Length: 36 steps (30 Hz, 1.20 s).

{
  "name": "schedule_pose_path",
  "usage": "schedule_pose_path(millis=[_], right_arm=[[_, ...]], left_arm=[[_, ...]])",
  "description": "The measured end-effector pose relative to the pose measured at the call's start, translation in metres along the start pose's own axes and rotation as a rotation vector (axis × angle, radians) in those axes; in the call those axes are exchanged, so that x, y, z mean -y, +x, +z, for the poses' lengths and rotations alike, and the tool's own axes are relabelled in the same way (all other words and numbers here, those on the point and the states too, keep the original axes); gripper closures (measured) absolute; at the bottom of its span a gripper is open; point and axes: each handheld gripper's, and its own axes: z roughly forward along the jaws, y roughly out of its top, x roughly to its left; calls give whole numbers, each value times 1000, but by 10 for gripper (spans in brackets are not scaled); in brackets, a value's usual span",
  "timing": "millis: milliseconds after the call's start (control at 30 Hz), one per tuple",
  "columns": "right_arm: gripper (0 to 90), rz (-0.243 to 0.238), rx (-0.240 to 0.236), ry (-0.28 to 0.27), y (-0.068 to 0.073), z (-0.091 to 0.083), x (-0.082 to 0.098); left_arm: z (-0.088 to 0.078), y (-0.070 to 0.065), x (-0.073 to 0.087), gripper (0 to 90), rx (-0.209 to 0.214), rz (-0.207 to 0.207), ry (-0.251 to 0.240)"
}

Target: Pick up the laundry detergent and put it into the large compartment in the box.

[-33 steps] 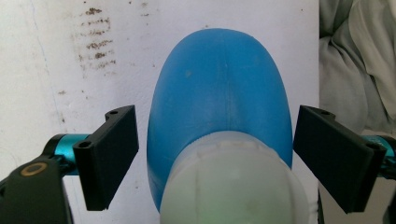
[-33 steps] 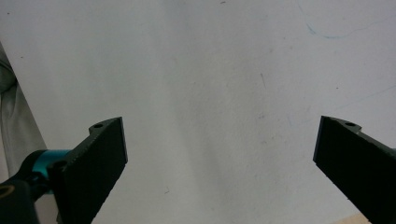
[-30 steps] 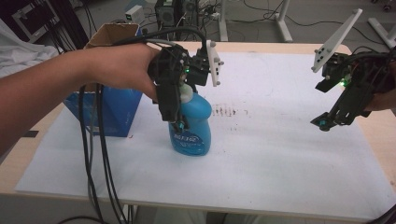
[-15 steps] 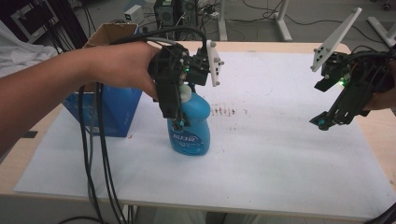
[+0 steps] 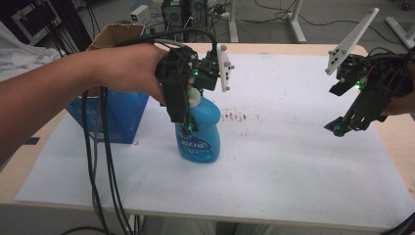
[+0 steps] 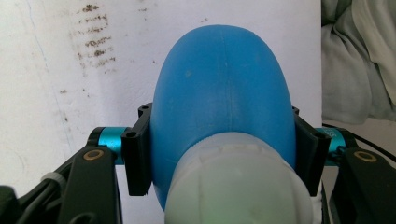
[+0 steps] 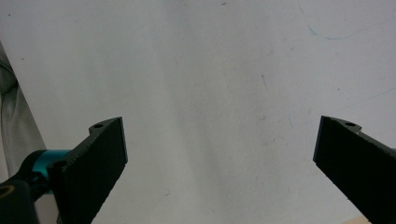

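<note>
A blue plastic bottle [image 5: 203, 139] with a white cap [image 5: 194, 96] stands upright on the white sheet [image 5: 274, 171] left of the table's middle. My left gripper [image 5: 186, 123] comes down on it from above. Its jaws have just been closing and now press on both sides of the bottle [image 6: 224, 88] below the cap [image 6: 238, 186]. At the right, my right gripper [image 5: 338, 128] hangs above the sheet, tilted down. In the right gripper view it [image 7: 219, 154] stands wide open over bare sheet with nothing between its jaws.
An open blue cardboard box [image 5: 115, 110] stands left of the bottle, with black cables [image 5: 98, 161] hanging in front of it. Brown smudges [image 5: 240, 116] mark the sheet right of the bottle. A pale cloth [image 6: 357, 60] lies past the sheet's edge.
Both hands have kept their places. The left gripper's jaws have drawn in around the bottle's upper body. The bottle has not moved.
</note>
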Motion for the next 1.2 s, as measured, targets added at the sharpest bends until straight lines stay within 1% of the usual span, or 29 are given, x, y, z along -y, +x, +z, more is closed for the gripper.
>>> schedule_pose_path(millis=[133, 233, 267, 300, 333, 433, 500, 600, 633, 733, 800, 967, 1100, 1200], right_arm=[[19, 0, 0, 0, 0, 0, 0], [19, -5, -1, -2, -1, 0, 1], [19, -5, -2, 1, -1, -1, 1], [19, 0, -2, -2, -1, -1, 2], [19, 1, -2, -3, -1, -1, 2], [19, -1, -2, -6, -2, -1, 3], [19, 0, -1, -6, -3, -1, 3], [19, 2, 2, -7, -3, -1, 4], [19, 2, 4, -4, -3, -1, 4], [19, -1, 3, -1, -3, -1, 5], [19, -4, 3, -7, -4, -2, 5], [19, -2, 2, -16, -4, -3, 6], [19, -2, 3, -19, -4, -4, 7], [19, 1, 2, -22, -4, -5, 8]], left_arm=[[-1, -1, 0, 376, -4, 12, 1], [-2, -3, -1, 376, -4, 22, 14], [-4, -3, -2, 377, 0, 7, 22], [-6, -3, -2, 377, 3, -13, 22], [-7, -3, -2, 377, 6, -24, 17], [-18, -3, -3, 377, 13, -43, 13], [-26, -4, -4, 377, 9, -49, 15], [-40, -5, -4, 378, -8, -66, 11], [-44, -5, -4, 378, -10, -66, 12], [-61, -6, -4, 378, -17, -83, 4], [-72, -7, -5, 378, -20, -93, 4], [-98, -8, -5, 378, -33, -130, 24], [-119, -10, -4, 378, -43, -161, 17], [-132, -11, -4, 378, -55, -175, 19]])
